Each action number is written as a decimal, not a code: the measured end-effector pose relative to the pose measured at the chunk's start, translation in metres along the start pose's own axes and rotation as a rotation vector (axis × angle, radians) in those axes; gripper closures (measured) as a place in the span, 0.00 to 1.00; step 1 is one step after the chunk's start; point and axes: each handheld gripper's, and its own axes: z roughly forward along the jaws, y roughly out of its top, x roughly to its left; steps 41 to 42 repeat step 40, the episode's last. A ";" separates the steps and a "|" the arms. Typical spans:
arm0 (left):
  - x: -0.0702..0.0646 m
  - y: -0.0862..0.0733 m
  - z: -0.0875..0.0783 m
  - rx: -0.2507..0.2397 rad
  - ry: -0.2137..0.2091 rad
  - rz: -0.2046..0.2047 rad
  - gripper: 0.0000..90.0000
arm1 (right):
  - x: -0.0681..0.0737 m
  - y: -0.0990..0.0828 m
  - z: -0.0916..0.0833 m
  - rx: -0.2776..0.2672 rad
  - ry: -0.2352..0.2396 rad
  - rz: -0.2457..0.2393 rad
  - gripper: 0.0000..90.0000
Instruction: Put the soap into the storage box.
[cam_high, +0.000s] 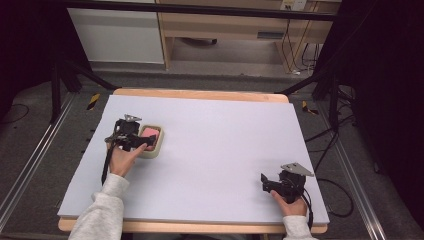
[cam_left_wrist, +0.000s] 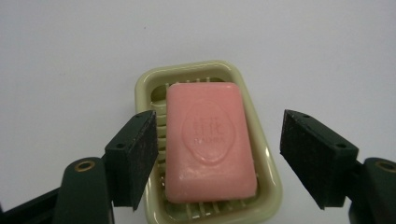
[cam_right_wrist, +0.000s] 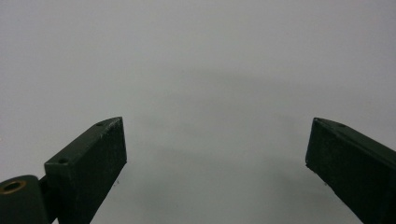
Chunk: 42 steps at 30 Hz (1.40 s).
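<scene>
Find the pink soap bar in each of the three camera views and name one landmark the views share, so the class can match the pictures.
High view: the pink soap bar lies left of centre in the soap dish, at the left tool.
Left gripper view: centre, in the dish, between the open jaws.
Right gripper view: not in it.
Shared landmark: the pale grey table sheet.

Open table (cam_high: 220, 150) right of soap dish (cam_high: 156, 145)

High view: overhead, faces forward-down, far, whole table (cam_high: 210, 165). Left gripper view: close, down on soap dish (cam_left_wrist: 261, 154); same dish (cam_high: 156, 145) left of centre in high view. Right gripper view: close, bare tabletop
</scene>
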 end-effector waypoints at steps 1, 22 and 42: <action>0.000 -0.001 -0.002 -0.006 -0.006 0.004 0.31 | 0.000 0.000 0.000 0.001 -0.002 0.000 0.06; 0.004 -0.057 -0.044 -0.109 -0.059 0.043 0.27 | -0.002 0.000 -0.002 -0.005 -0.012 0.011 0.06; 0.037 -0.116 -0.054 -0.053 0.008 -0.034 0.26 | -0.008 -0.001 -0.004 0.003 -0.041 0.014 0.06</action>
